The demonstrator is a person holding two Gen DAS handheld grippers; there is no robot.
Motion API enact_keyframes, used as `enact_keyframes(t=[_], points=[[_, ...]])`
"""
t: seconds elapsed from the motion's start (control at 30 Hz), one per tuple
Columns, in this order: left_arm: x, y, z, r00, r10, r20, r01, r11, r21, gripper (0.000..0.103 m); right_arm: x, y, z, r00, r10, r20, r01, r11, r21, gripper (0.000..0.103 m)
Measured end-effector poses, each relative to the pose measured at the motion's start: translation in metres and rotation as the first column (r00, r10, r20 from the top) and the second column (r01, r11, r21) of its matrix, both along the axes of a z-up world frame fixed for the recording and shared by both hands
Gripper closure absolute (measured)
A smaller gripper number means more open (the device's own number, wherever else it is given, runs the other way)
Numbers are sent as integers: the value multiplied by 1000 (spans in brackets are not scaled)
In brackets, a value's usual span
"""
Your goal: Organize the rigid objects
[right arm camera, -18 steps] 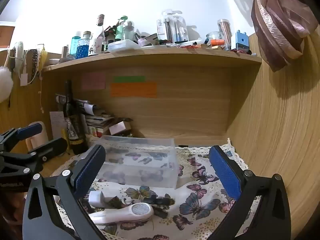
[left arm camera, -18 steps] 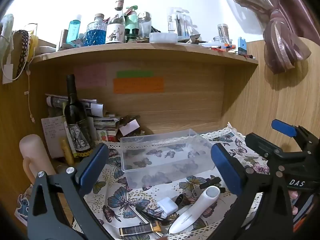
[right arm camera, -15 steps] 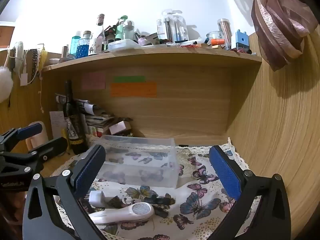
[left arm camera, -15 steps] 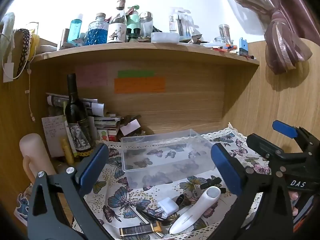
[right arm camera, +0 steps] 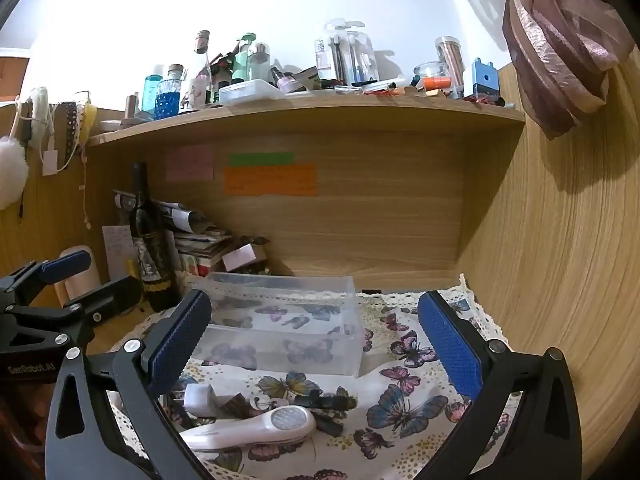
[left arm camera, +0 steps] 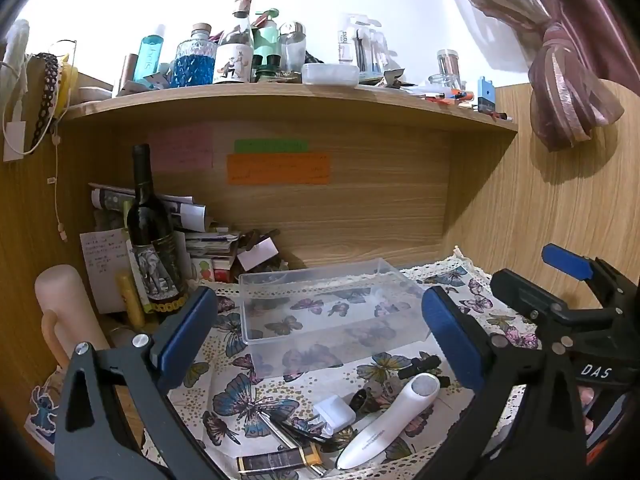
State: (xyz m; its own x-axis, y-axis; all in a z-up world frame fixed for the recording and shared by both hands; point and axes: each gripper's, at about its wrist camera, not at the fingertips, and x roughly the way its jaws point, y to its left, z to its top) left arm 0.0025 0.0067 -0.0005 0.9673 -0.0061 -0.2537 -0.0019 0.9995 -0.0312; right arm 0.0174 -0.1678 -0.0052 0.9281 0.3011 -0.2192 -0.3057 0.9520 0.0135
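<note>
A clear plastic box (left arm camera: 328, 312) stands empty on the butterfly cloth (left arm camera: 248, 396); it also shows in the right wrist view (right arm camera: 284, 324). In front of it lie small items: a white handheld device (left arm camera: 396, 420) (right arm camera: 252, 428), a white plug adapter (left arm camera: 334, 410) (right arm camera: 198, 396), a black clip (left arm camera: 420, 364) (right arm camera: 328, 402) and a black-and-gold tube (left arm camera: 276, 460). My left gripper (left arm camera: 320, 332) is open and empty above the pile. My right gripper (right arm camera: 316, 340) is open and empty, to the right of it.
A dark wine bottle (left arm camera: 154, 240), stacked papers and boxes (left arm camera: 208, 240) and a cream cylinder (left arm camera: 64, 312) crowd the back left. A shelf (left arm camera: 280, 96) of bottles hangs overhead. A wooden wall (right arm camera: 560, 260) closes the right side.
</note>
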Motion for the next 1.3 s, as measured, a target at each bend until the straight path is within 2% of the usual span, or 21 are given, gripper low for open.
enact_keyframes(t=[1.3], points=[[-4,-2,2,1000,-4,15,4,1000,3,0,0,1,-2,1000,13,-15,-13,1000,14,0]])
